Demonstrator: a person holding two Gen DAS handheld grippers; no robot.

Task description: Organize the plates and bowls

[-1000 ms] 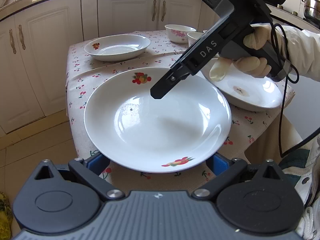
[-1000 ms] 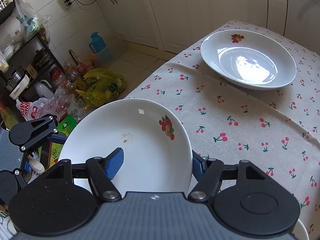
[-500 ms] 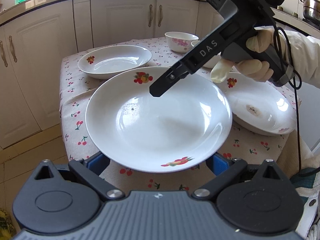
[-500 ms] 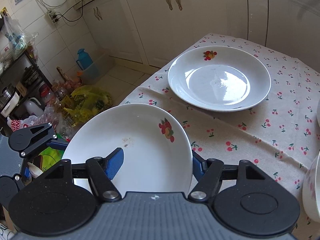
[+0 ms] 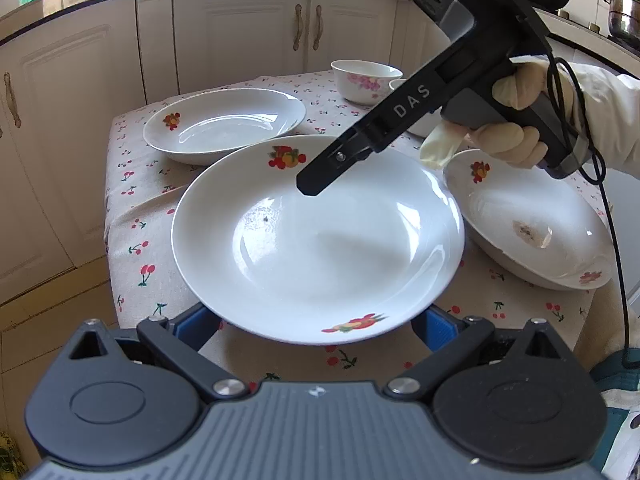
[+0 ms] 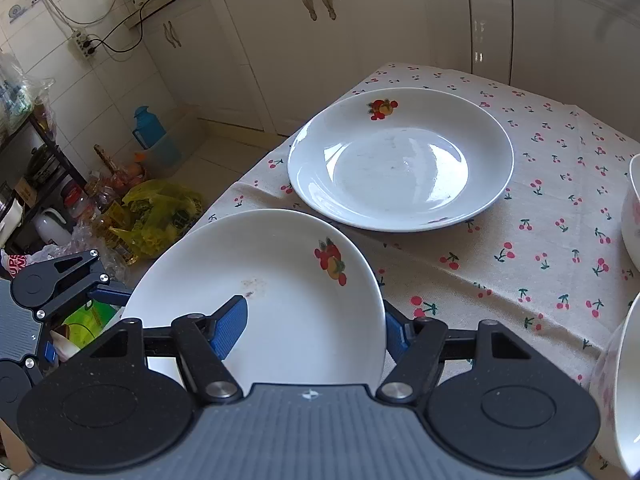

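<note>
The carried plate (image 6: pixel 280 292) is being pinched at opposite rims by the right gripper (image 6: pixel 316 328) and left gripper (image 5: pixel 316 328) fingers; the resting plate (image 6: pixel 400 160) is lying ahead, upper right of the right view.

glossy glazed ceramic plates (image 5: pixel 320 240); matt printed cloth tablecloth (image 6: pixel 500 280).
</note>
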